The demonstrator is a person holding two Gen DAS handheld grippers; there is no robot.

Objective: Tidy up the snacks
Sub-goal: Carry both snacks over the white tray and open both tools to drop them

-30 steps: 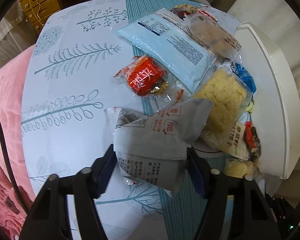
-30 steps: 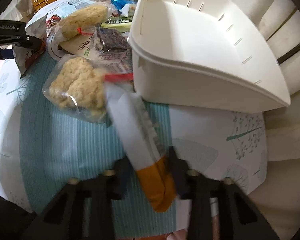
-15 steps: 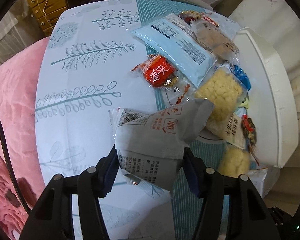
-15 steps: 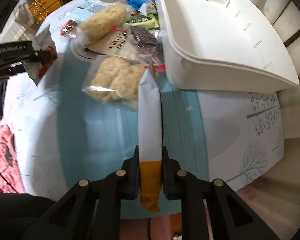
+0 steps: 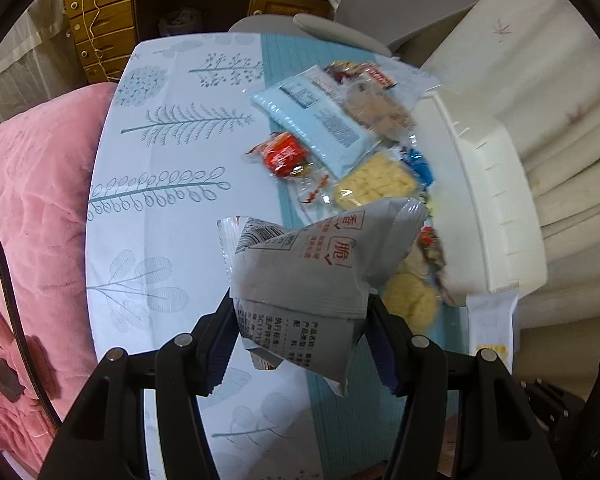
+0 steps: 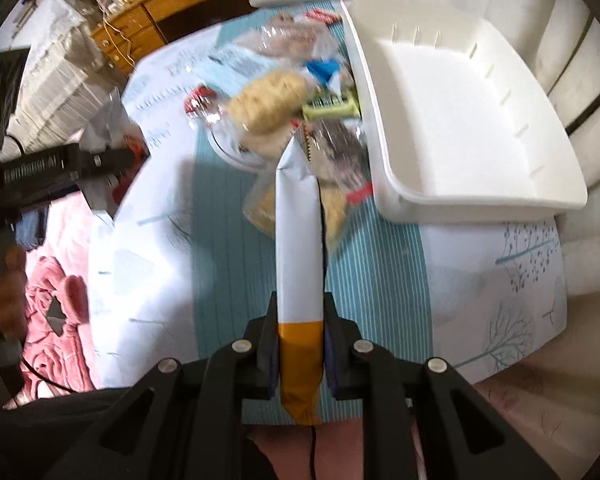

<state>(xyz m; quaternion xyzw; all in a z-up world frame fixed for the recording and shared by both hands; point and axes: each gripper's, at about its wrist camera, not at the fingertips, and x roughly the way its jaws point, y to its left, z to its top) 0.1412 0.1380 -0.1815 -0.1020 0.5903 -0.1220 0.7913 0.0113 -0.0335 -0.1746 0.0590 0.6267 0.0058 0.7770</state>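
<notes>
- My left gripper (image 5: 300, 354) has its fingers clamped on the grey snack bag (image 5: 312, 276), pinched across its lower half; the bag hangs clear of the worktop (image 5: 160, 168).
- My right gripper (image 6: 300, 354) has just been closing, and its fingers now squeeze the white-and-orange packet (image 6: 299, 280) flat at the orange end. The white end points away toward the snack pile.
- Change since a second ago: both packets have come up off the worktop. The pile looks smaller and farther off in both wrist views than it did, and more of the room shows at the edges.
- In the earliest right view the packet lay slanted and loose between wide fingers; now it stands straight along them, firmly held.
- The grey bag sits between my left fingers much as it did, with no visible slip.
- Meaning for the task: I judge 2 snacks are picked and lifted, neither yet stowed. The white bin (image 6: 460, 92) stands empty at the worktop's far right side, close to my right packet.
- Still on the worktop beside the bin: the pale blue pack (image 5: 316, 120), the red sweet packet (image 5: 282, 154), a clear bag of yellow puffs (image 5: 376, 184), and others partly hidden.
- Next, likely: carry both over the bin's rim and release. The right view is motion-blurred, so fine detail there is uncertain.
</notes>
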